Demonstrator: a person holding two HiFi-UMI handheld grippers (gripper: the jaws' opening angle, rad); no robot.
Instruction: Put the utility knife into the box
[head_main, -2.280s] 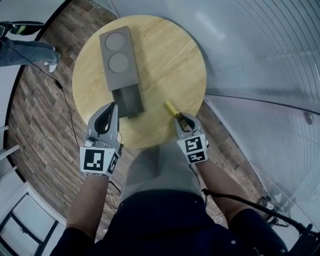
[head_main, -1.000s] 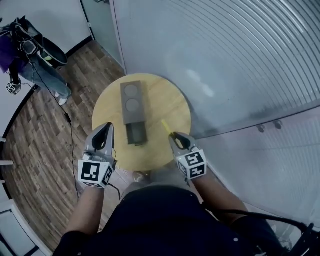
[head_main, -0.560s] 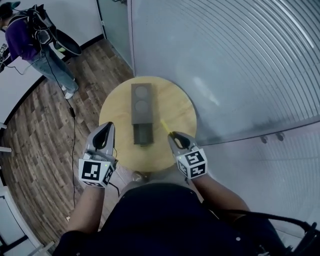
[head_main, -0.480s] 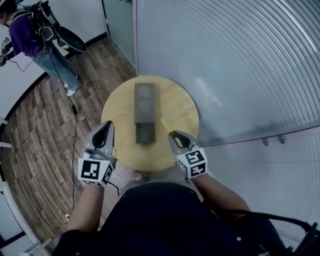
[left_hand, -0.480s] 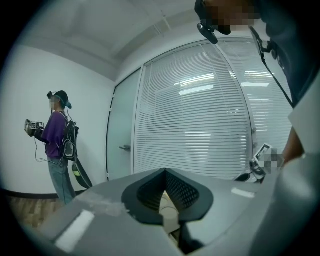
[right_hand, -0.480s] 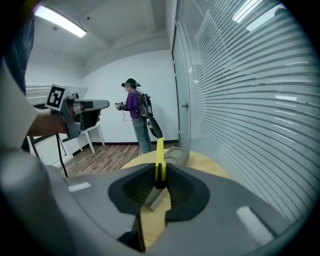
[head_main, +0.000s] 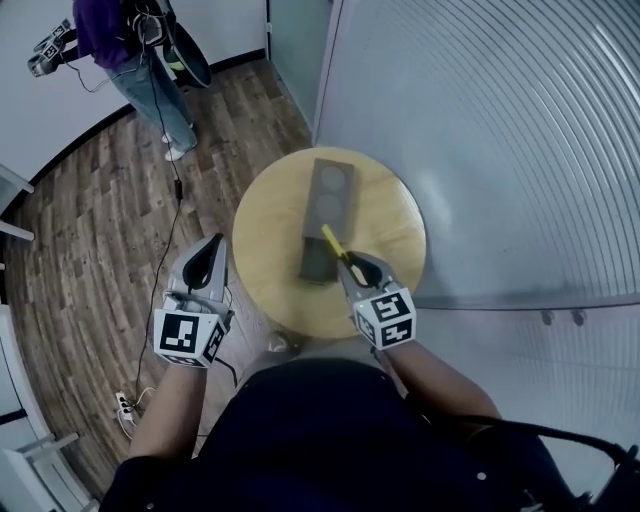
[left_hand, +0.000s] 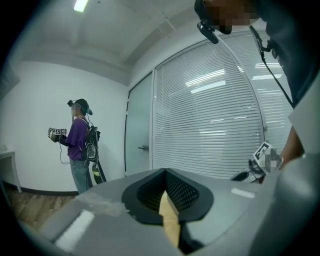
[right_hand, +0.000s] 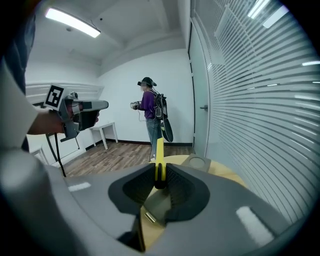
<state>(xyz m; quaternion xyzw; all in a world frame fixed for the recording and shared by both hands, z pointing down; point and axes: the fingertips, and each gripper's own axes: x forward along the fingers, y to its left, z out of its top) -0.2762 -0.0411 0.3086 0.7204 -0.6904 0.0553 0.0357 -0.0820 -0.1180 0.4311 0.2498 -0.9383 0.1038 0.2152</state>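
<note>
A yellow utility knife sticks out of my right gripper, which is shut on its handle end. The blade end lies over the near, open drawer end of the long grey box on the round wooden table. In the right gripper view the knife stands upright between the closed jaws of my right gripper, with the box beyond it. My left gripper hangs left of the table over the floor, tips together and empty; the left gripper shows the same in its own view.
A glass wall with blinds curves round the table's right side. A person with a backpack stands at the far left on the wood floor. A cable runs along the floor near my left gripper. A white side table stands by the wall.
The right gripper has carried the knife left, from beside the box to over its open drawer end. The left gripper has drifted off the table's left edge. The head view has swung.
</note>
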